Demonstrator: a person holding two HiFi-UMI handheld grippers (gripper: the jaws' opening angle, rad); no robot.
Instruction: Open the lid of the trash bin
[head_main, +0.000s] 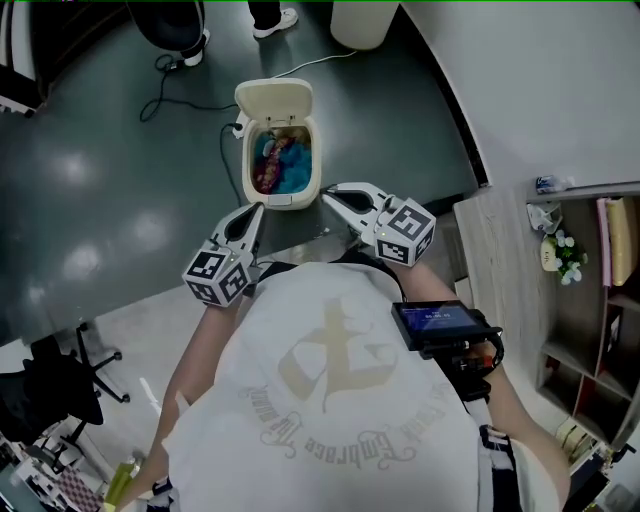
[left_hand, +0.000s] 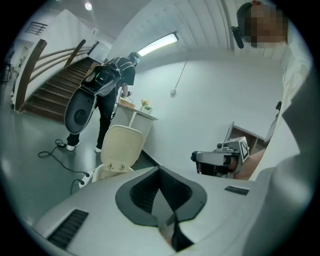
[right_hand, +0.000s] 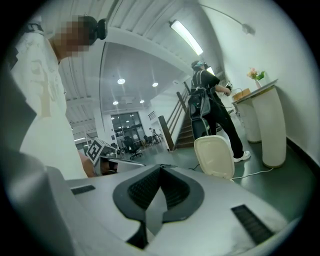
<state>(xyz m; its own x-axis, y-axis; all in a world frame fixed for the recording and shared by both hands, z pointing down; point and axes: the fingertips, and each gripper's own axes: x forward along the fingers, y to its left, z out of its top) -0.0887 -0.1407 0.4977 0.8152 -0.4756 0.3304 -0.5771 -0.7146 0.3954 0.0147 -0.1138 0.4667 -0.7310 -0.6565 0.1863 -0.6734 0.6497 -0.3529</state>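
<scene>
Lid (head_main: 274, 103) stands open; left gripper (head_main: 259, 208) and right gripper (head_main: 326, 192) jaws closed, bin (head_main: 288, 199) partly hidden

1 trash bin (head_main: 247, 165), 2 hand-held grippers (head_main: 257, 211) (head_main: 331, 193)

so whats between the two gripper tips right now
The front edge of the open trash bin, in the head view. The left gripper and right gripper flank it, both shut on nothing.

The trash bin (head_main: 284, 199) stands on the floor (head_main: 110, 200), its lid (head_main: 274, 100) upright behind it and rubbish (head_main: 283, 162) inside. Just before the bin are the left tool (head_main: 259, 208) and right tool (head_main: 327, 193). A cable (head_main: 165, 95) lies to its left.
</scene>
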